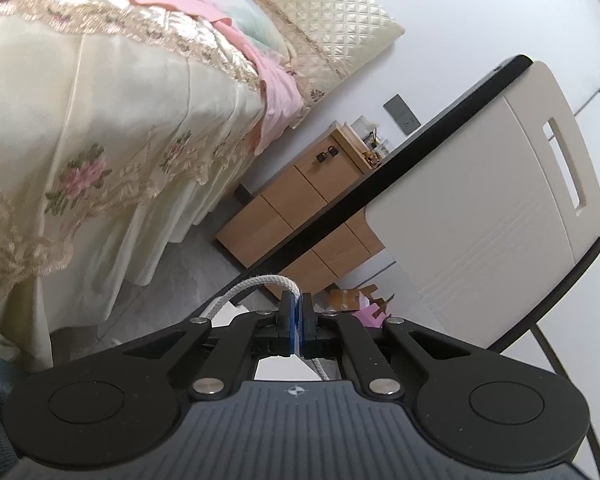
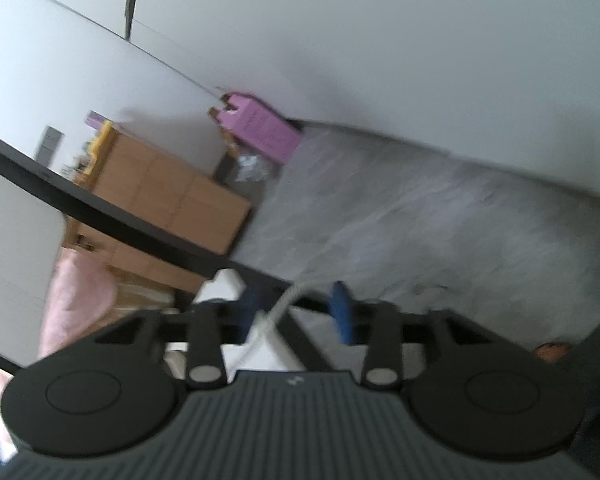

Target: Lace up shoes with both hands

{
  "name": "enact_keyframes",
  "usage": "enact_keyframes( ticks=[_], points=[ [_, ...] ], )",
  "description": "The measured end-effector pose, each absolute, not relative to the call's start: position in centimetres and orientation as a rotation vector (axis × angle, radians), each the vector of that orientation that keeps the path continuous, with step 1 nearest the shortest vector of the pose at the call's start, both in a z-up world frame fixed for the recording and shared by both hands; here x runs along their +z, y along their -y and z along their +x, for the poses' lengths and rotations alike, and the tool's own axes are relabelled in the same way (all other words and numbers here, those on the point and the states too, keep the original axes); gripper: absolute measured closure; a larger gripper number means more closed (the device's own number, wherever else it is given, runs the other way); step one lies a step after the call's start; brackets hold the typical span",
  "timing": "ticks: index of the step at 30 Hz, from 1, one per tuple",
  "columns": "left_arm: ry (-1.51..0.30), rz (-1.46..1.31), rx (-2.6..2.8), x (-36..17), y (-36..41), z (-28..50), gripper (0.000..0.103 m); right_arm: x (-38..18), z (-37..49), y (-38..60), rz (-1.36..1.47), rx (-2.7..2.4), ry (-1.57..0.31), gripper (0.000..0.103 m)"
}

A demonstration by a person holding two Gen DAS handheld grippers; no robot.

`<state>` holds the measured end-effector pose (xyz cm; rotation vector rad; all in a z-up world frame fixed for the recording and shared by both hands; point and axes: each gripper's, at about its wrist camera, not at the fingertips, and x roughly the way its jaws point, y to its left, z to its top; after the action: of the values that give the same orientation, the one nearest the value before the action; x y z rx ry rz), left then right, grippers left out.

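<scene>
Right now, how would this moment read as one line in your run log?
left gripper: shut on lace | right gripper: jaws open, lace loose between | shoe: unseen

Both wrist views tilted, sharing wooden cabinet (image 1: 300, 208).

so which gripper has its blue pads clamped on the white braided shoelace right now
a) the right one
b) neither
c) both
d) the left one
d) In the left wrist view the left gripper has its blue pads pressed together on the white braided shoelace, while the right gripper stands open, the lace passing loose between its spread pads.
</scene>
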<state>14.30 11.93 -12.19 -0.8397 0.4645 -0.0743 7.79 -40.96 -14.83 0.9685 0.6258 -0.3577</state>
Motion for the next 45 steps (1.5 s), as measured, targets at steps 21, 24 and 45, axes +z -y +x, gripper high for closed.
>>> enact_keyframes(
  ticks=[21, 24, 45],
  points=[
    [-0.503, -0.920, -0.158, -13.3, -12.2, 14.2, 0.101, -11.4, 9.1, 20.6, 0.241, 0.205, -0.749, 0.078],
    [-0.506, -0.985, -0.162, -13.9, -12.8, 14.1, 0.101, -10.6, 8.9, 20.2, 0.149, 0.182, -0.717, 0.092],
    [-0.518, -1.165, -0.380, -14.5, -12.7, 15.5, 0.101, -3.7, 10.7, 10.6, -0.280, 0.544, -0.560, 0.066]
  ],
)
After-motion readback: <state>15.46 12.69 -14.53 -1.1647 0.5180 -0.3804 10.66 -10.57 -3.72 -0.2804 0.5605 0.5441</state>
